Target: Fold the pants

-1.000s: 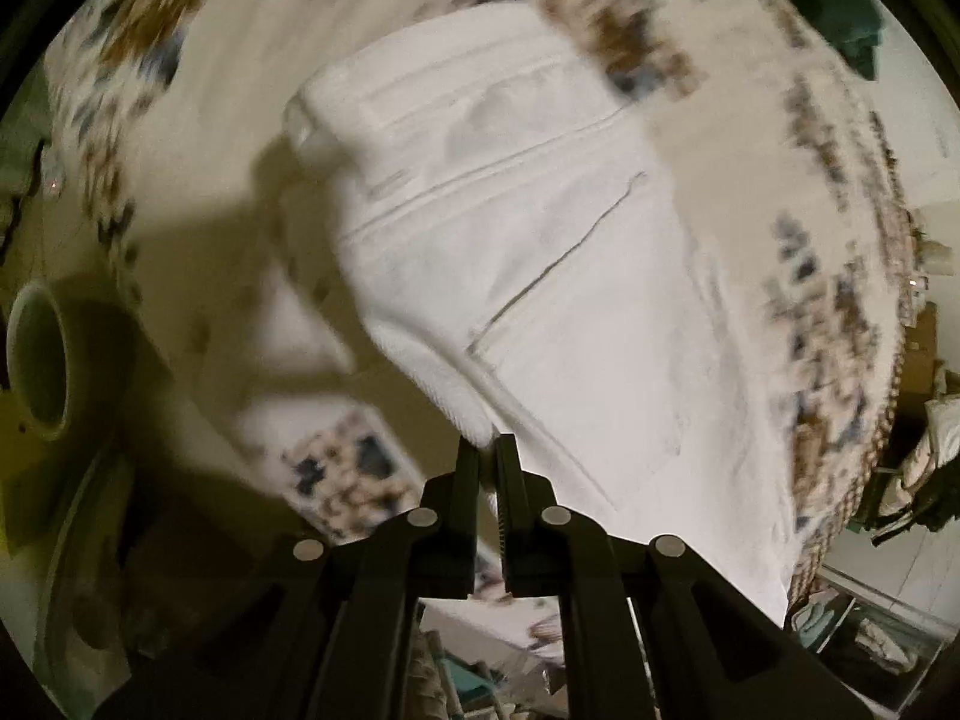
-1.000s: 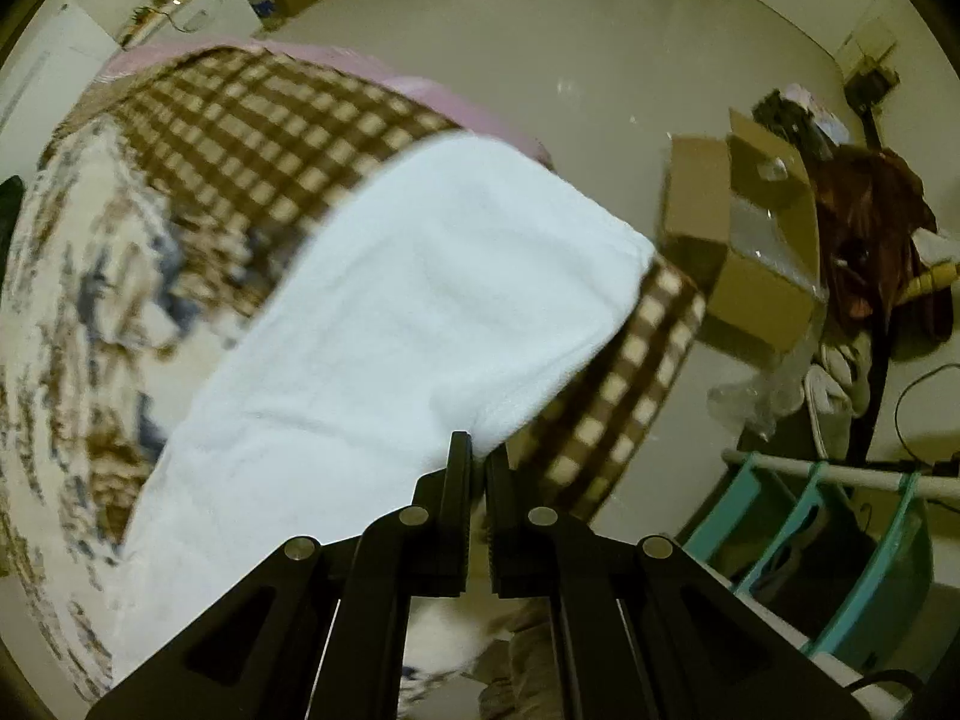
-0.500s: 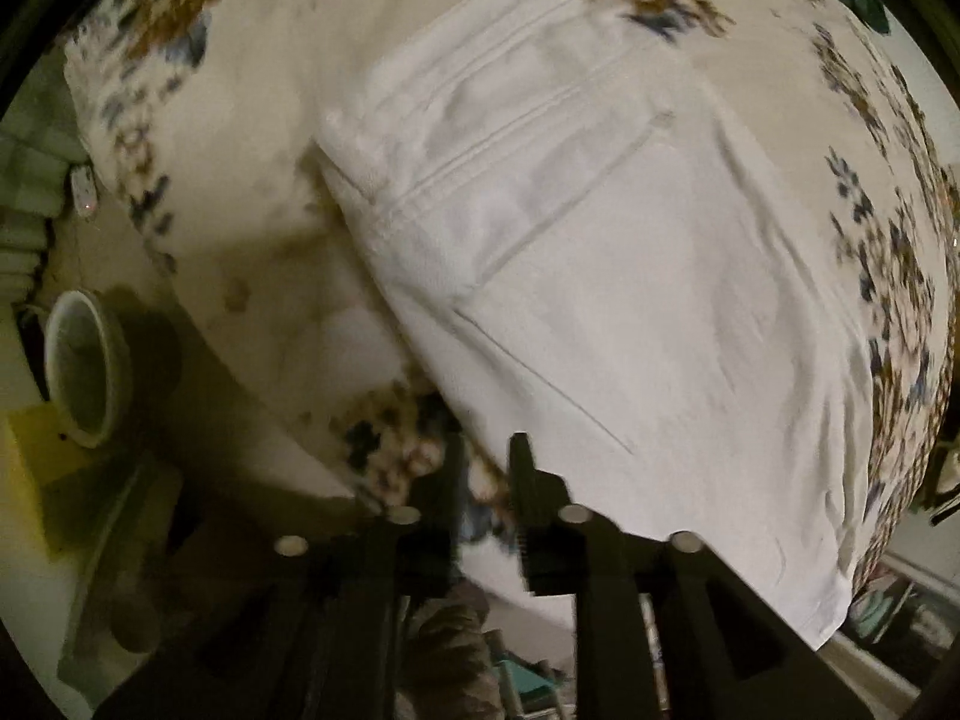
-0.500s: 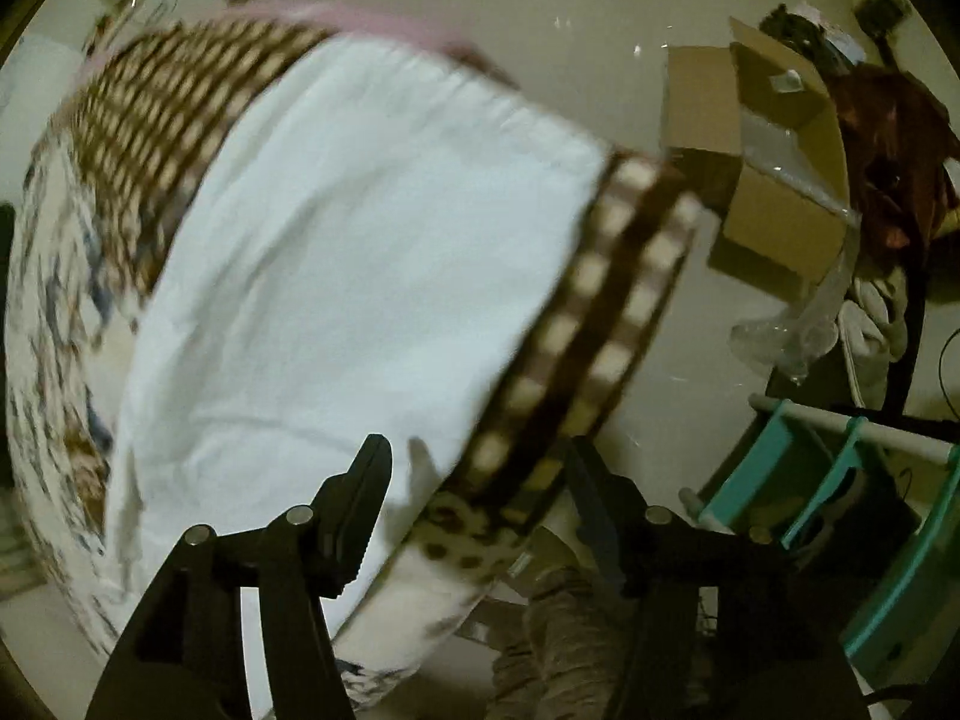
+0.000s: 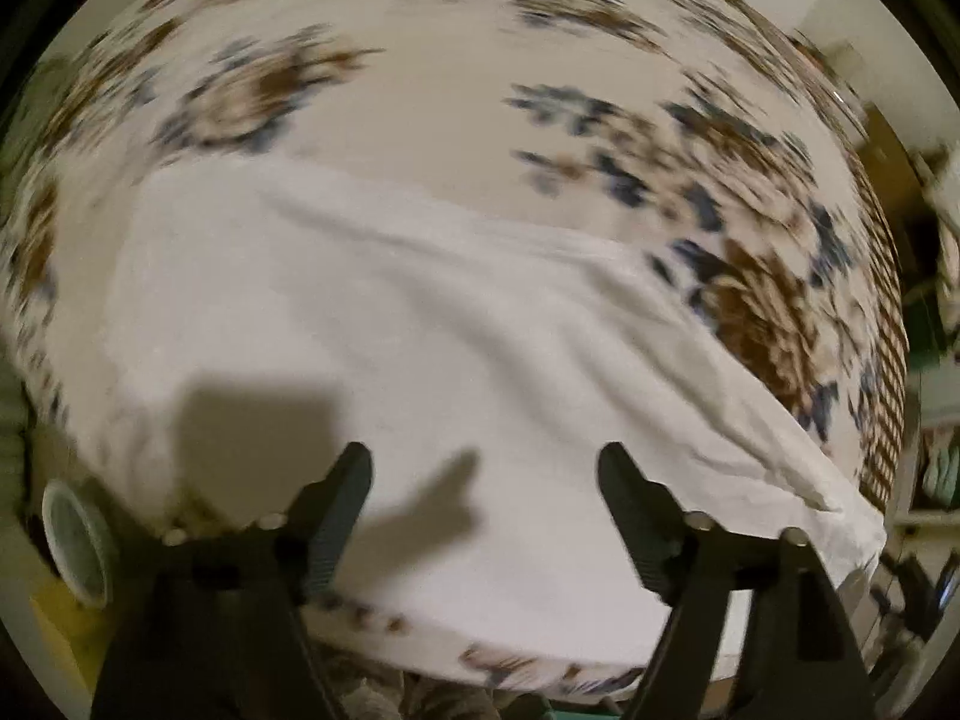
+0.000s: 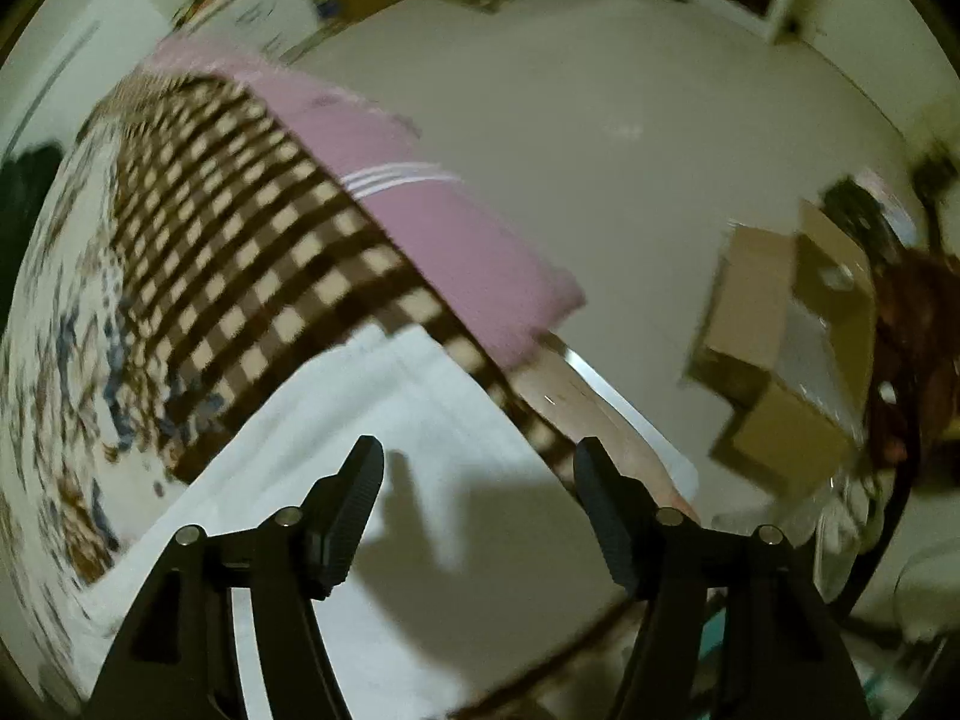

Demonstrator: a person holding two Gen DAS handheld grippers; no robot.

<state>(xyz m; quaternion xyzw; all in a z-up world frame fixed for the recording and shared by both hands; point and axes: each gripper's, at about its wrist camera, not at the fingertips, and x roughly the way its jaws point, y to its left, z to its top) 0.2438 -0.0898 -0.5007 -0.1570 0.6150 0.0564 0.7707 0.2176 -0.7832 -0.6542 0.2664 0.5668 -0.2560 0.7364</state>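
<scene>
1. Pants (image 5: 384,348) lie spread across the floral cloth (image 5: 432,120) on the near part of the surface, white and softly creased, with long folds running from the upper left down toward the lower right in your left wrist view.
2. Your left gripper (image 5: 485,468) hovers over the near edge of the pants with its jaws wide apart — nothing is between the fingers (image 5: 336,510), and their shadow falls on the white fabric just ahead.
3. Your right gripper (image 6: 479,462) is likewise spread wide and holds nothing; the dark ribbed fingers (image 6: 351,510) frame one end of the pants (image 6: 384,450), which reaches up to the brown checked border (image 6: 252,276) of the cloth.
4. Beyond that checked border a pink cloth (image 6: 432,222) with three thin white stripes hangs at the far edge of the surface.
5. Past the edge, on the pale floor (image 6: 600,120), an open cardboard box (image 6: 780,336) sits well apart from the pants, with a reddish-brown heap of fabric just beside it on the right — too blurred for you to tell more.
6. At the lower left of the left wrist view, a pale round container (image 5: 75,540) sits below the edge of the floral cloth.
7. Both views are smeared by motion, so fine detail such as seams or pockets cannot be made out.
</scene>
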